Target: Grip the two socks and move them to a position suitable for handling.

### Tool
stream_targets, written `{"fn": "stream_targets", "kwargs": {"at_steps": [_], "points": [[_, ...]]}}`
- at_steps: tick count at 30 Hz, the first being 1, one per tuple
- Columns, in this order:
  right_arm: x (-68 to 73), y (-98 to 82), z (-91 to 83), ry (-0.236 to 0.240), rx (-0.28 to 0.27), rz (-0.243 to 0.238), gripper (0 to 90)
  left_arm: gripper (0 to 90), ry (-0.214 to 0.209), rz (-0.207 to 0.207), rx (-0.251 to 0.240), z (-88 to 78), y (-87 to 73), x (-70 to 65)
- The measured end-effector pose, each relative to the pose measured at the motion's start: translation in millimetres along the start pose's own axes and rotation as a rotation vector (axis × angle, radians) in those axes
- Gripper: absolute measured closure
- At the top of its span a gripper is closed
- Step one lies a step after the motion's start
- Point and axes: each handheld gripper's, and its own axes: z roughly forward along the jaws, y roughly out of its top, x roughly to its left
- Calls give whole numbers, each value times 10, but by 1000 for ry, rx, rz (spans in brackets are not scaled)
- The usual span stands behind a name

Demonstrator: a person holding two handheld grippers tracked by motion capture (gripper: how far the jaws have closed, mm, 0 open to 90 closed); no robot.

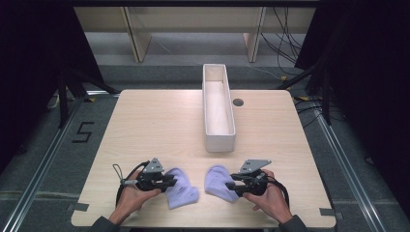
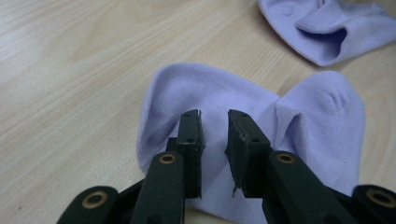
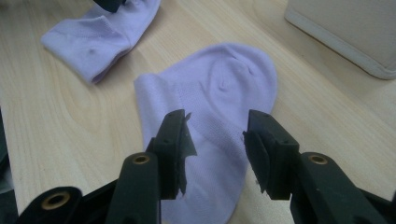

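Two lilac socks lie near the front edge of the wooden table (image 1: 159,121). The left sock (image 1: 183,191) (image 2: 210,86) is under my left gripper (image 1: 174,181) (image 2: 215,116), whose jaws stand a narrow gap apart just above the fabric without pinching it. The right sock (image 1: 216,180) (image 3: 224,79) lies flat beneath my right gripper (image 1: 228,184) (image 3: 217,119), which is open wider with both jaws hovering over the cloth. Each gripper view also catches the other sock farther off (image 2: 327,25) (image 3: 98,39). A hand holds each gripper from the near side.
A long white open box (image 1: 218,141) (image 3: 345,32) stands lengthwise in the middle of the table, beyond the socks. A small round dark hole (image 1: 238,102) sits to its right. Bare wood stretches to the left and right of the box.
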Motion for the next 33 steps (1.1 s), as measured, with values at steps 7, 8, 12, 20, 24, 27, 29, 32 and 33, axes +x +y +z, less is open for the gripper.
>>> {"fn": "stream_targets", "kwargs": {"at_steps": [7, 8, 12, 20, 24, 27, 29, 32, 33], "points": [[-3, 0, 2, 5, 0, -5, 584, 780, -2, 9, 8, 64, 47, 21], [-2, 0, 1, 5, 0, -5, 584, 783, -3, 8, 6, 73, 55, 19], [-4, 0, 1, 6, -1, -8, 585, 797, -3, 22, 7, 107, 96, 16], [-2, -1, -10, 4, -2, 10, 588, 894, -3, 63, 12, 150, 141, 1], [-11, -1, -9, -1, -8, -5, 589, 897, -4, 65, 19, 148, 143, 11], [-9, 0, -6, 2, -4, -7, 591, 898, -2, 67, 22, 158, 146, 23], [4, -2, -9, 8, 7, 11, 593, 898, 5, 65, 23, 174, 158, 32], [4, -2, -7, 7, 6, 8, 593, 898, 10, 74, 25, 203, 191, 39], [4, -2, -9, 8, 8, 11, 593, 898, 3, 84, 28, 210, 202, 41]]}}
